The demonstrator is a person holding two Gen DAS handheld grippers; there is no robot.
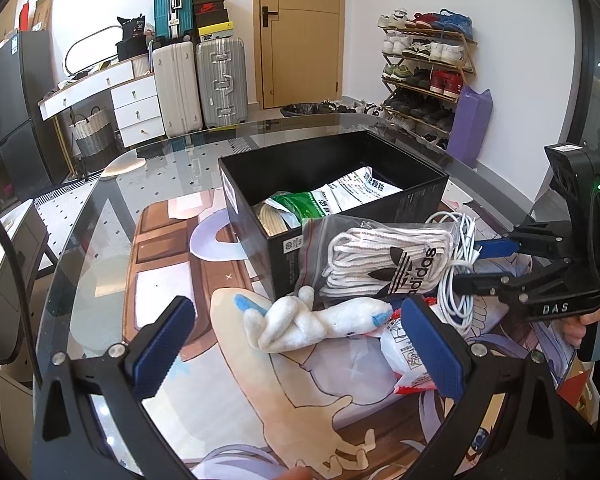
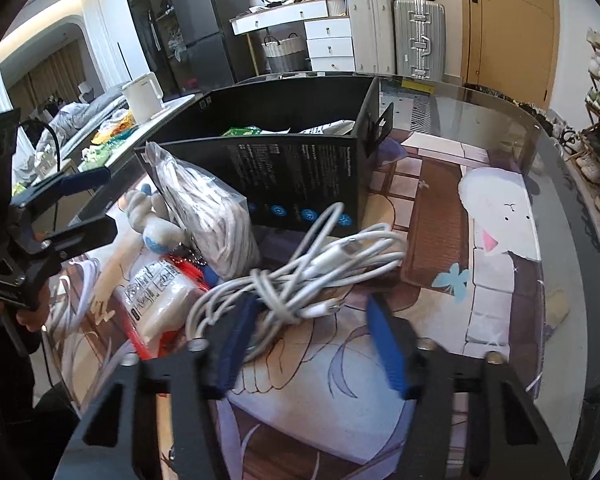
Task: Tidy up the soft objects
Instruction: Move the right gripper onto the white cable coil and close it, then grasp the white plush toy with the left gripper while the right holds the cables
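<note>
Clutter beside black box [image 1: 332, 184] on worktop [image 1: 172, 168]: plush toy [image 1: 300, 320], bagged laces [image 1: 380, 260], white cable [image 2: 300, 280], a red-edged packet [image 2: 156, 296] half hidden beneath them. Left gripper [image 1: 296, 344] jaws apart, plush between them, contact unclear. Right gripper [image 2: 312, 340] jaws apart around cable's near loops; box contents partly cut off by its walls.

Box [image 1: 332, 200] sits on mat [image 1: 172, 264]; laces bag [image 1: 380, 260] leans against box front, plush [image 1: 320, 320] before it, cable [image 2: 300, 276] right.
</note>
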